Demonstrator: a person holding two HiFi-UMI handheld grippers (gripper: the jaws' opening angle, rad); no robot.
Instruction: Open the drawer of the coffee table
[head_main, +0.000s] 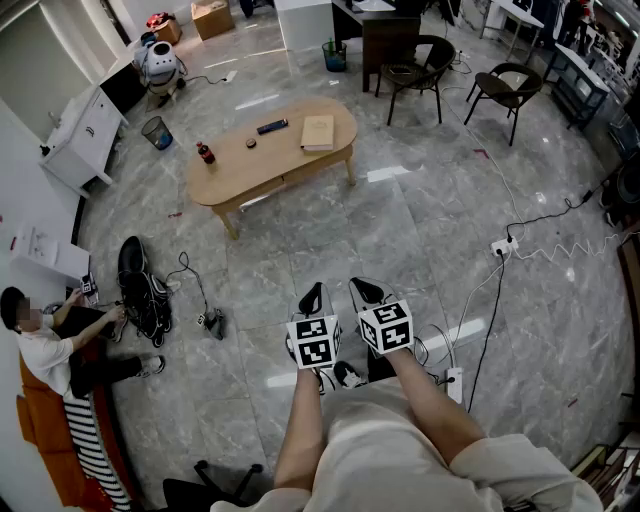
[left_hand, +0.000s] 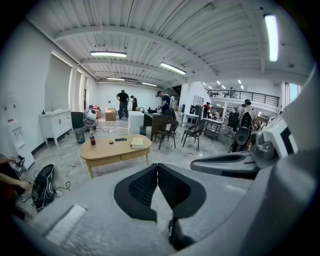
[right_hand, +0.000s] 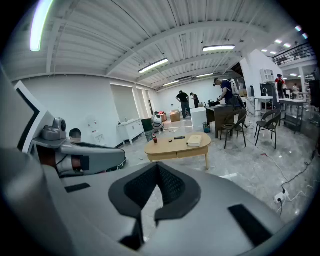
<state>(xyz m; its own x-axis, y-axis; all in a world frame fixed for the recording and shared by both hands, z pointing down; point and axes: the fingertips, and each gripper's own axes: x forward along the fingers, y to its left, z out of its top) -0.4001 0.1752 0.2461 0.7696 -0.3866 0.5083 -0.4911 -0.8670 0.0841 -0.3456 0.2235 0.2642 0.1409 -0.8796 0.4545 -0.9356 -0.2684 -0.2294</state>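
The oval wooden coffee table stands far ahead across the marble floor, its drawer shut in the long near side. The table also shows in the left gripper view as the coffee table and in the right gripper view as the coffee table. My left gripper and right gripper are held side by side in front of me, well short of the table. Both are shut with nothing between the jaws. In their own views the left gripper and right gripper have their pads pressed together.
On the table lie a book, a remote, a small bottle and a puck. Two chairs stand at the back right. Cables and a power strip run over the floor at right. A person sits at left beside a bag.
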